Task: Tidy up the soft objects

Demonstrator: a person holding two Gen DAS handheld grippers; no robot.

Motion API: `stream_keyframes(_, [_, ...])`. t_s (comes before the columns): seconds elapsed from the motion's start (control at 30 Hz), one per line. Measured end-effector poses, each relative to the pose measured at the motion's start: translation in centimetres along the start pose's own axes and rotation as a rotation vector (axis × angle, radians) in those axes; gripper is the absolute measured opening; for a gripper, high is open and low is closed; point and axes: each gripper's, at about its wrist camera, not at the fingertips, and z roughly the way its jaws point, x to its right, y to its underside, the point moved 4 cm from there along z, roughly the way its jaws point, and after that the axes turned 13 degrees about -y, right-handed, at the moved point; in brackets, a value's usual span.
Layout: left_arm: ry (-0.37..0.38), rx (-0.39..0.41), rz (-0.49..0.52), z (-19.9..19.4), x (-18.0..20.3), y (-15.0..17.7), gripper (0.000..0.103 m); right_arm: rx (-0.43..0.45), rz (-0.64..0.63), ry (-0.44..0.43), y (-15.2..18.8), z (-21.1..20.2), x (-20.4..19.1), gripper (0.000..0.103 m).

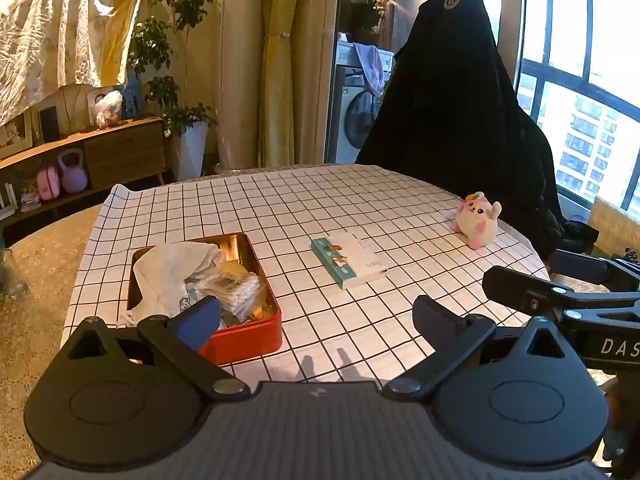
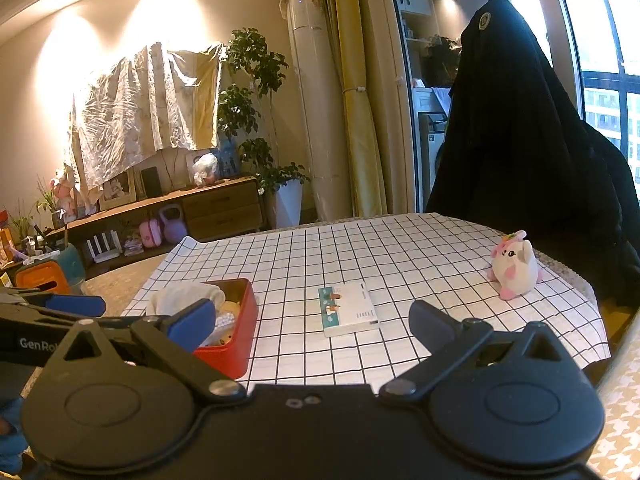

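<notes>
A red tin [image 1: 248, 340] [image 2: 236, 352] sits on the left of the checked tablecloth [image 1: 320, 200], holding a crumpled white cloth [image 1: 168, 272] [image 2: 180, 294] and a packet of cotton swabs [image 1: 244, 288]. A white and pink plush toy [image 1: 478, 220] [image 2: 514, 266] lies at the far right. A flat teal and white pack [image 1: 348, 260] [image 2: 348, 312] lies in the middle. My left gripper [image 1: 316, 320] hovers open at the near edge, beside the tin. My right gripper [image 2: 314, 322] [image 1: 544, 276] is open too, to the right of the left one, holding nothing.
A chair draped in black cloth [image 1: 452, 100] [image 2: 520, 140] stands behind the table's far right. A wooden sideboard [image 1: 120, 148] and potted plant [image 1: 188, 148] stand beyond the left side. One of my left gripper's blue pads [image 2: 76, 306] shows at the left.
</notes>
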Motion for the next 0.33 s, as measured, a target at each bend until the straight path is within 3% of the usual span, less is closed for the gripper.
stream_keyframes(0.33, [-0.003, 0.004, 0.002, 0.06, -0.17, 0.13, 0.103, -0.003, 0.001, -0.001, 0.06, 0.07, 0.01, 0.103])
